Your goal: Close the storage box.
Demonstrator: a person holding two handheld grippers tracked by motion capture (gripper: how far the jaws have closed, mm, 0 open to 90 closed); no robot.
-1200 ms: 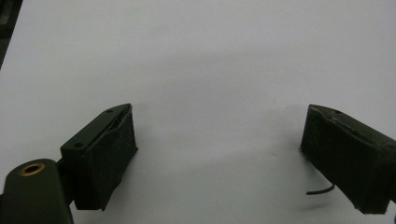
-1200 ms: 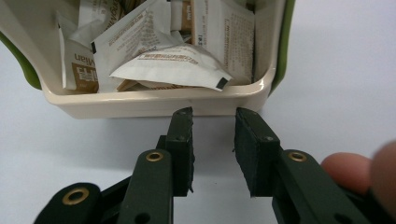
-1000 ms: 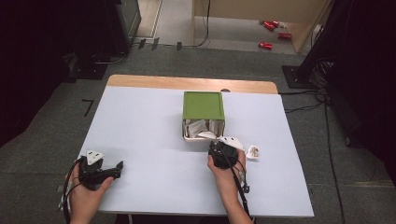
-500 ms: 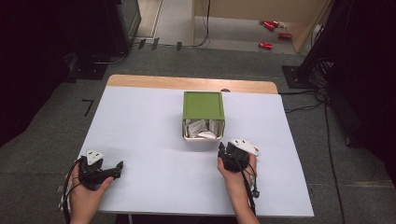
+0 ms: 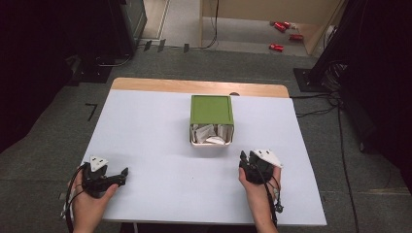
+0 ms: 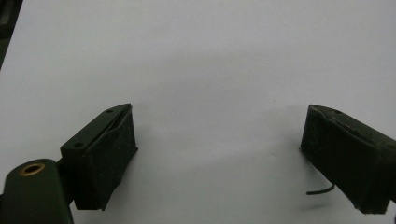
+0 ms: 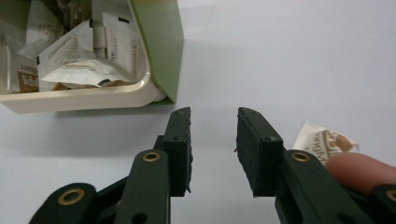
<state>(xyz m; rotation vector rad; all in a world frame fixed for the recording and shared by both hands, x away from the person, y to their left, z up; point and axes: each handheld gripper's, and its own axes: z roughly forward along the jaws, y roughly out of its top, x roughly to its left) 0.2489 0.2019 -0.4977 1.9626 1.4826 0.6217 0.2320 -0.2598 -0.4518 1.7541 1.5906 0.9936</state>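
A green box (image 5: 211, 109) lies at the middle of the white table (image 5: 160, 136), its open end toward me, with a cream tray (image 5: 194, 142) of paper sachets (image 5: 208, 132) in it. My right gripper (image 5: 245, 156) rests to the near right of the box, jaws a little apart with nothing between them. The right gripper view has these jaws (image 7: 214, 114) aimed just past the box corner (image 7: 159, 46), the tray rim (image 7: 74, 100) and sachets (image 7: 79, 60) at upper left. One loose sachet (image 7: 322, 140) lies on the table by the right jaw. My left gripper (image 5: 121, 175) sits at the near left, wide open (image 6: 219, 112) over bare table.
A wooden strip (image 5: 194, 86) borders the table's far edge. Cables (image 5: 316, 109) run over the floor at the right. Red items (image 5: 283, 26) lie on the floor far back. Dark equipment stands at both sides.
My right hand has drawn away from the box mouth, to the right and a little toward the near edge. The loose sachet beside it is now covered in the high view. The left hand stays put.
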